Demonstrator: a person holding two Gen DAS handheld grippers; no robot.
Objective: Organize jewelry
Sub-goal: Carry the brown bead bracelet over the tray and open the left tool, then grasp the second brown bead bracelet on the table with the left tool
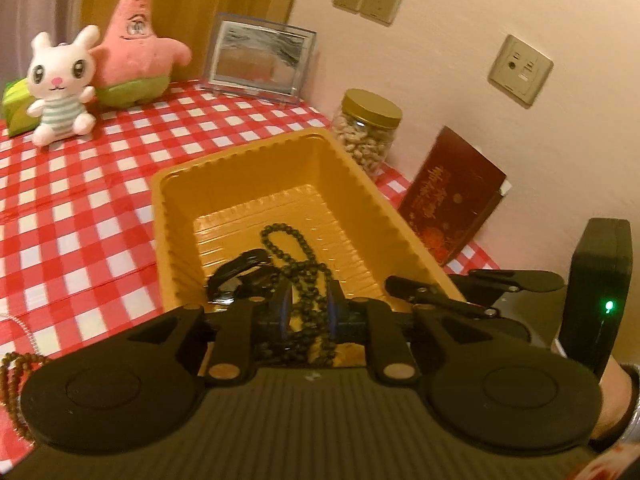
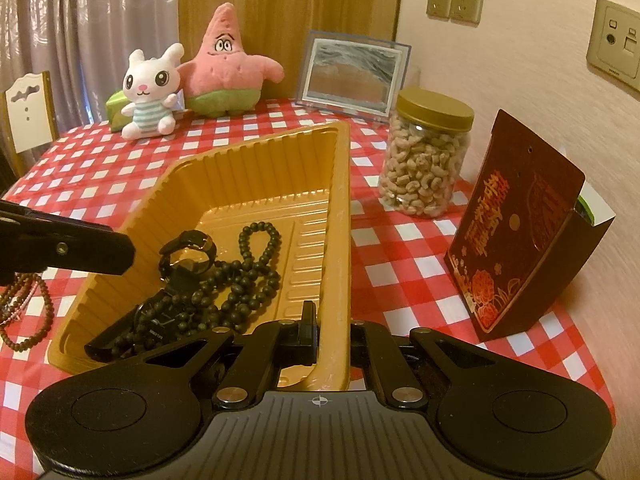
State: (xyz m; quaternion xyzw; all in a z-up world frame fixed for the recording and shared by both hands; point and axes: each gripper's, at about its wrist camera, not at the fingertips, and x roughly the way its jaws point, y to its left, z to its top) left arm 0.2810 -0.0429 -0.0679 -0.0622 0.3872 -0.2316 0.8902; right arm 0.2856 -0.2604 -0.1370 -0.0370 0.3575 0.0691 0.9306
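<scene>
Jewelry: black bead necklace and watch lie in tray | brown bead strand waits on table | your left gripper fingers slack around necklace, right gripper pinching tray wall.

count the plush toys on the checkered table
2. The white plush rabbit in a striped outfit sits at the table's far edge; the pink plush starfish with green shorts stands just right of it, touching. None seem hidden.

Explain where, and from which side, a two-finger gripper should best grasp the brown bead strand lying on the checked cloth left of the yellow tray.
Probably grip the brown bead strand across one cord of its loop, coming from above. It lies flat and limp on the red-and-white checked cloth, so a side approach offers no edge. The stretch farthest from the ribbed yellow plastic tray leaves the fingers most room.
</scene>
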